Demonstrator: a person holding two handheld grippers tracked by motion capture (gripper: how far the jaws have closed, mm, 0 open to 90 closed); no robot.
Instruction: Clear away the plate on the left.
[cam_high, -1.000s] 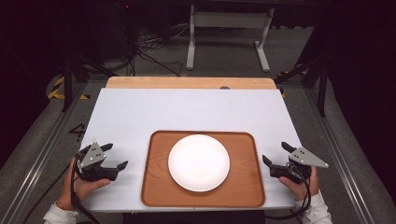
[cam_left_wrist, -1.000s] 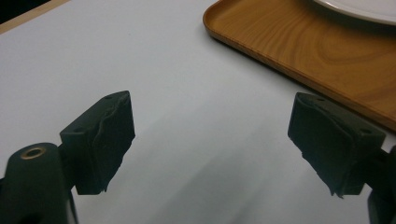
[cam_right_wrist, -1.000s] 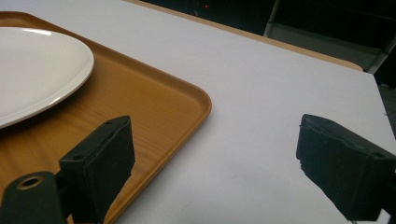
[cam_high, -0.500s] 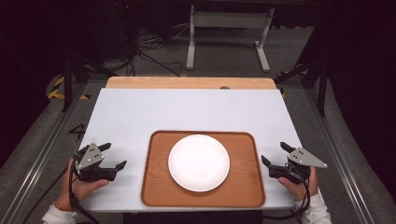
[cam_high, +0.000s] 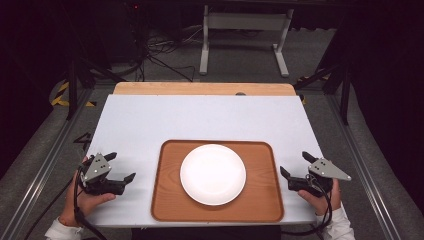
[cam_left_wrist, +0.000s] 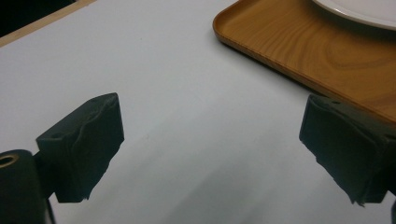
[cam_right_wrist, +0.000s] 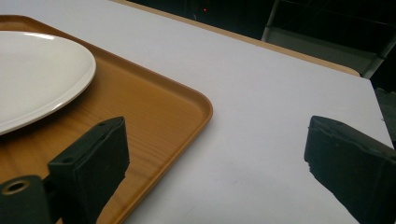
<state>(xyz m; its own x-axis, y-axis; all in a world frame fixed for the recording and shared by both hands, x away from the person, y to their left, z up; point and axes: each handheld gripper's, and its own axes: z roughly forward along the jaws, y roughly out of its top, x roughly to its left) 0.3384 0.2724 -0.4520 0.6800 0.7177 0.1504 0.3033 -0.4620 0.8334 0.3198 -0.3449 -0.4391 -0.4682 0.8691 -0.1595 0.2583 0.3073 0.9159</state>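
A round white plate (cam_high: 212, 174) lies in the middle of a wooden tray (cam_high: 165, 200) near the table's front edge. My left gripper (cam_high: 121, 166) rests on the white tabletop to the left of the tray, held in a hand. Its jaws have just been opening and stand wide with nothing between them. In the left gripper view the gripper (cam_left_wrist: 210, 116) frames bare table, with the tray (cam_left_wrist: 289, 42) and plate (cam_left_wrist: 359, 9) at upper right. My right gripper (cam_high: 294, 162) sits open to the right of the tray. Its left finger (cam_right_wrist: 93, 158) hangs over the tray (cam_right_wrist: 154, 112), near the plate (cam_right_wrist: 32, 65).
The white tabletop (cam_high: 200, 117) stretches bare behind the tray to a wooden strip (cam_high: 200, 88) at its far edge. A metal stand (cam_high: 245, 30) and cables lie on the dark floor beyond. Rails run along both sides of the table.
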